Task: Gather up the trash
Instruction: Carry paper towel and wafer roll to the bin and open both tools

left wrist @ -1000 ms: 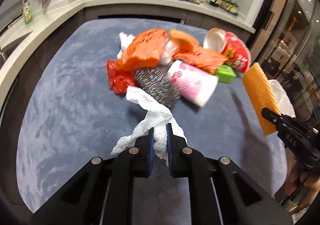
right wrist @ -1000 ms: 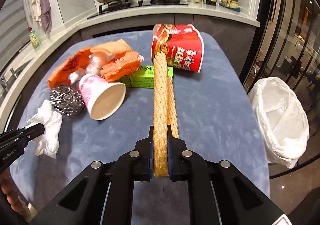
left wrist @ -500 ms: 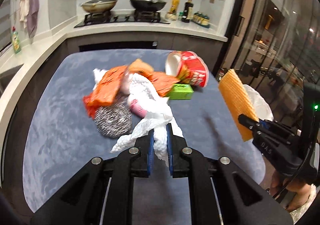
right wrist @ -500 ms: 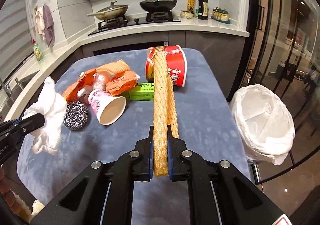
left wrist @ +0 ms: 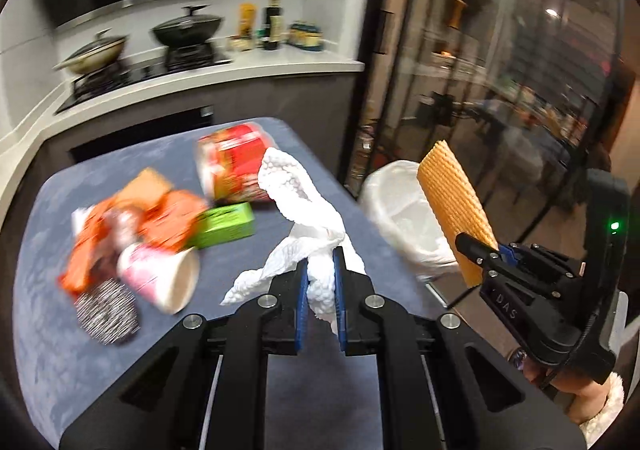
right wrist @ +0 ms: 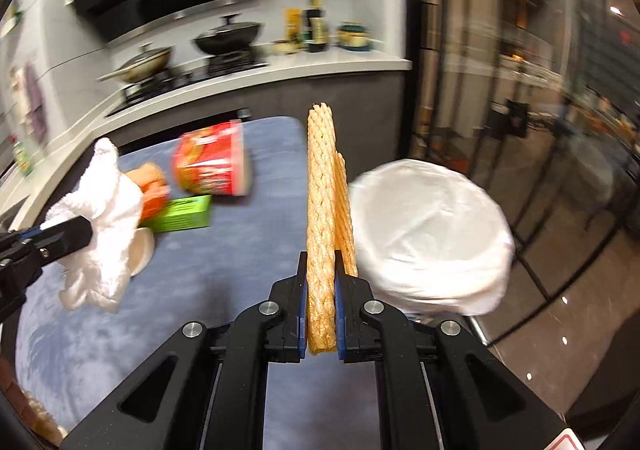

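Kitchen cabinets with a stove and two dark pans run behind a blue-grey table (left wrist: 248, 262), and glass panels close off the right side.

Left wrist view: the left gripper (left wrist: 320, 282) has its fingers (left wrist: 303, 290) clamped on a crumpled white paper towel (left wrist: 304, 206), which rises from between them and fans out ahead and to both sides. Ahead and left of the fingers, on the table, lies a motion-blurred heap: a red instant-noodle cup (left wrist: 234, 164) on its side, a green box (left wrist: 224, 224) just in front of it, orange wrappers (left wrist: 132, 218), a pink paper cup (left wrist: 160, 278) tipped over with its mouth toward the camera, and a steel scourer (left wrist: 106, 314) nearest the left finger. To the right of the fingers, past the table edge, stands a bin lined with a white bag (left wrist: 396, 210). Further right the right gripper (left wrist: 480, 250) holds an orange sponge cloth (left wrist: 454, 202) upright, roughly over the near rim of the bag.

Right wrist view: the right gripper (right wrist: 320, 290) has its fingers (right wrist: 303, 298) shut tight on the sponge cloth (right wrist: 322, 210), seen edge-on as a tall folded strip standing straight up between them. Just right of the fingers is the white bag (right wrist: 428, 234), its mouth open. Left of the fingers, on the table (right wrist: 240, 262), sit the noodle cup (right wrist: 212, 166) and the green box (right wrist: 180, 216). At the far left, the left gripper (right wrist: 76, 230) carries the paper towel (right wrist: 104, 222) above the table surface.
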